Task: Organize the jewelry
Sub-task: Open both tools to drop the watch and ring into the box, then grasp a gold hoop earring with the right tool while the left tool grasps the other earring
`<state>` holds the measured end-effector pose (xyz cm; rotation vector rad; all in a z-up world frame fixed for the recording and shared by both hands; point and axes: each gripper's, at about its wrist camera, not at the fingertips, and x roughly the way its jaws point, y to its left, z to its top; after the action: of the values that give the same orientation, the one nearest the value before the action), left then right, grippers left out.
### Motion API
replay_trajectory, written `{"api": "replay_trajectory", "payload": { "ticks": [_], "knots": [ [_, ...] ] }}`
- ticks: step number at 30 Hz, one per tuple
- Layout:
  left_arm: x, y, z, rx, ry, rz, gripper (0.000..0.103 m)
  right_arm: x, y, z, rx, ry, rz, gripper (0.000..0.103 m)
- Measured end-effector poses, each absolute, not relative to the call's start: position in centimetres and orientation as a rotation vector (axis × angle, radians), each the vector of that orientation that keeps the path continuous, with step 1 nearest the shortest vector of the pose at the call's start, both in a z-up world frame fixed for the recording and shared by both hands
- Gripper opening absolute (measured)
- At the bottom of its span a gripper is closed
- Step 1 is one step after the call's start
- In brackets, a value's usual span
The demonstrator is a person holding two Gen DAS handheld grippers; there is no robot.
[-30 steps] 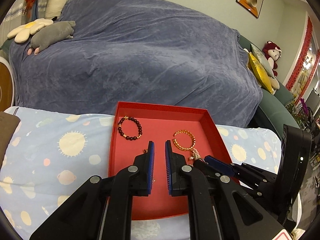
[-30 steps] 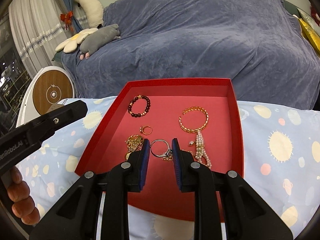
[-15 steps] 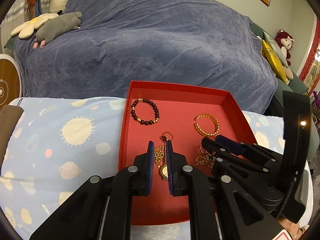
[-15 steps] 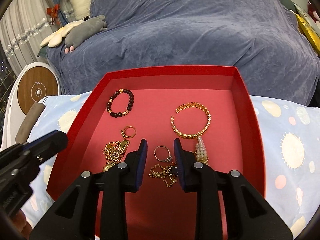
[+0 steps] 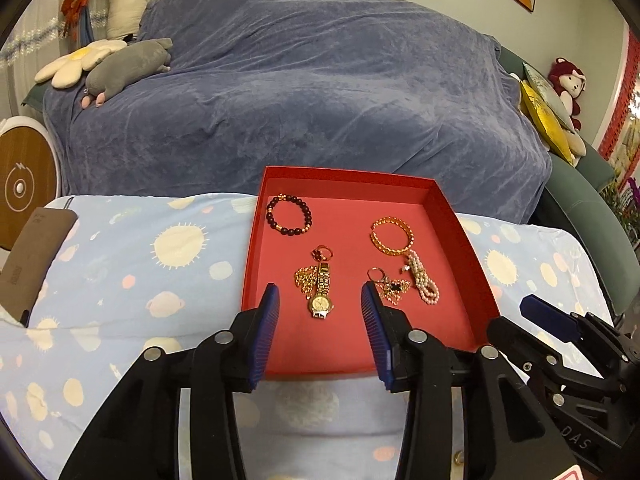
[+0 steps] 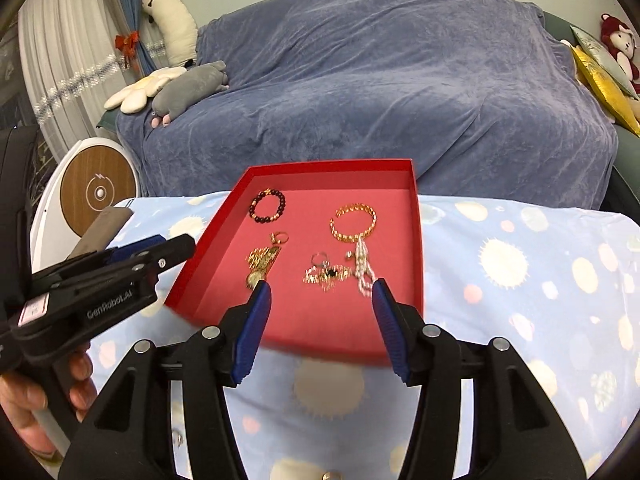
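Blurring hides detail in the right wrist view. Shallow red cardboard tray [image 5: 460, 236] holds two bracelets, one gold wristwatch [image 5: 321, 300], pearl strand [image 5: 424, 280], tangled chains uncountable. Left gripper [image 5: 320, 312] and right gripper [image 6: 320, 300] both gape, empty, at near edge.

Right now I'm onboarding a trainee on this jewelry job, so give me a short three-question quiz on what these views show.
1. True or false: the left claw is shut on the gold wristwatch.
2. Which piece lies nearest the far left corner of the shallow red cardboard tray? A) dark beaded bracelet B) gold chain-link bangle C) pink pearl strand
3. Fill in: the right claw is ____.

Key: 1 false; 2 A; 3 open
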<state>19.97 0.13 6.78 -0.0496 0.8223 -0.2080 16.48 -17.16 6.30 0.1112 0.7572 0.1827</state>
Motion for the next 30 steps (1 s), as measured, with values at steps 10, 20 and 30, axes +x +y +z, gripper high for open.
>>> {"api": "replay_trajectory", "payload": {
  "ticks": [10,20,30],
  "knots": [
    [12.9,2.8,5.6,-0.021,0.851,-0.185,0.058,7.7,-18.7,4.7,0.125,0.798,0.159,0.059],
    [7.6,4.1,2.0,-0.008,0.914,-0.185,0.064,3.9,-18.5,-0.3,0.108,0.895,0.143,0.059],
    [6.8,3.6,-0.4,0.046,0.961,-0.212,0.069,5.5,-16.6,-2.9,0.044,0.92,0.163,0.053]
  ]
}}
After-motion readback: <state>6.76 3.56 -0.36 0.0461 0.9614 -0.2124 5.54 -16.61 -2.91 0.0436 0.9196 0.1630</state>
